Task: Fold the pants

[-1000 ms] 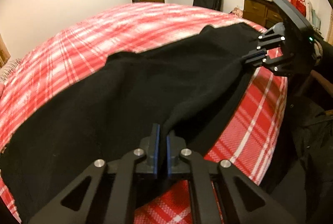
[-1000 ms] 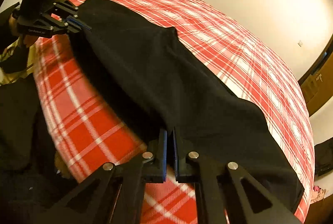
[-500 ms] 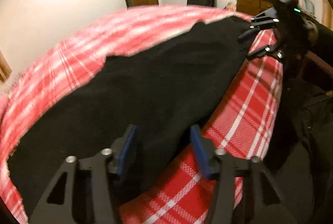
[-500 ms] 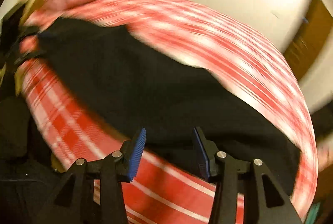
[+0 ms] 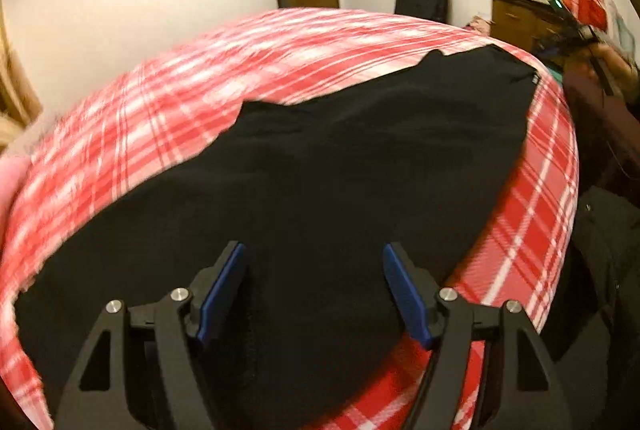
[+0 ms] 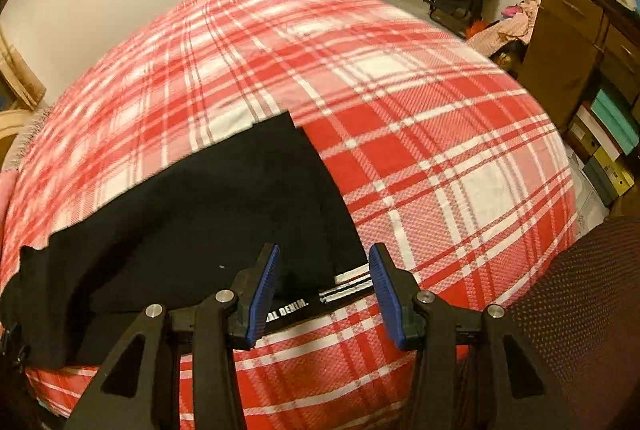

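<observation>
Two sets of tongs, both gaping wide, and nothing clamped in either. The left tongs (image 5: 316, 290) hang at the bottom of their frame with blue pads spread over black cloth; the right tongs (image 6: 324, 290) sit at the bottom of theirs, pads apart with the printed waistband label (image 6: 298, 308) showing between them.

The pants (image 5: 320, 170) lie flat on the plaid bed (image 6: 400, 110) — a long dark band running from the lower left of the left view up to a corner at the upper right, hard by the bed's near edge. In the right view the cloth (image 6: 208, 214) fills the lower left, ending in a straight edge that slants up to a corner at mid-frame.

Looks to me like the lengthwise fold is laid and the next grab is coming. To do it well, I'd say each pair of tongs wants to come down square on a corner and bite through every layer, not just the top one — a thin pinch would let the under layer slide out. The right tongs are just over the waistband end, well placed for that. The left tongs hover over the middle of the cloth, with the near edge off to their lower right, so they probably need to shift toward an end before closing. Lift both ends level, carry evenly, and keep the edges lined up. The left view is smeared, so finer creases I can't make out.
</observation>
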Demonstrator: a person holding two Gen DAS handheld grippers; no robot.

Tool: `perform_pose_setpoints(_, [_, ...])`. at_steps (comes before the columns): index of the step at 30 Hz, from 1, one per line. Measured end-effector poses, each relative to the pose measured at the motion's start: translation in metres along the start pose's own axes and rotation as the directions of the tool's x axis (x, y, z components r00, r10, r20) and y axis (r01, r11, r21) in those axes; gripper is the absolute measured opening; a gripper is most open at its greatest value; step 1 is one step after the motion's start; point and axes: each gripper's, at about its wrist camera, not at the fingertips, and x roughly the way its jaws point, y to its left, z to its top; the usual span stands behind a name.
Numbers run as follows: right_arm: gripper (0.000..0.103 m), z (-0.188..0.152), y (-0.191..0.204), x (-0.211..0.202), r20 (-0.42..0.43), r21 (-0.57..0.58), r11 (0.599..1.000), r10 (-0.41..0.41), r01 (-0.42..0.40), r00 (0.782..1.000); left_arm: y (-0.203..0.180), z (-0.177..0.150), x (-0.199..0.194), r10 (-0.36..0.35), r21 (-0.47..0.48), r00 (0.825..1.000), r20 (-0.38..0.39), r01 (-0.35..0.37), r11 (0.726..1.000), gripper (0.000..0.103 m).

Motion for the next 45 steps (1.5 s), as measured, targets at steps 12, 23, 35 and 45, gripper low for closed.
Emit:
perform_pose_setpoints(12, [0.008,0.0,0.006,0.008,0.009,-0.015,1.0,0.021,-0.021,1.0,0.001,-0.002,0.008,-0.021,-0.04,1.0,-0.013,0.02,0.999,0.075])
perform_pose_setpoints(23, [0.013,0.0,-0.006,0.025,-0.041,-0.134,0.974,-0.19,0.183,0.981,0.002,-0.001,0.01,-0.025,-0.034,1.0,-0.01,0.025,0.999,0.076])
perform_pose_setpoints(35, [0.051,0.025,0.043,0.006,0.08,-0.178,0.984,0.031,-0.017,0.996,0.001,-0.001,0.01,-0.016,-0.034,1.0,-0.009,0.016,0.999,0.077])
perform_pose_setpoints(45, [0.051,0.017,0.112,0.014,0.071,-0.295,0.954,-0.022,0.042,0.997,0.014,0.0,-0.031,0.101,-0.06,0.993,0.066,-0.097,0.993,0.079])
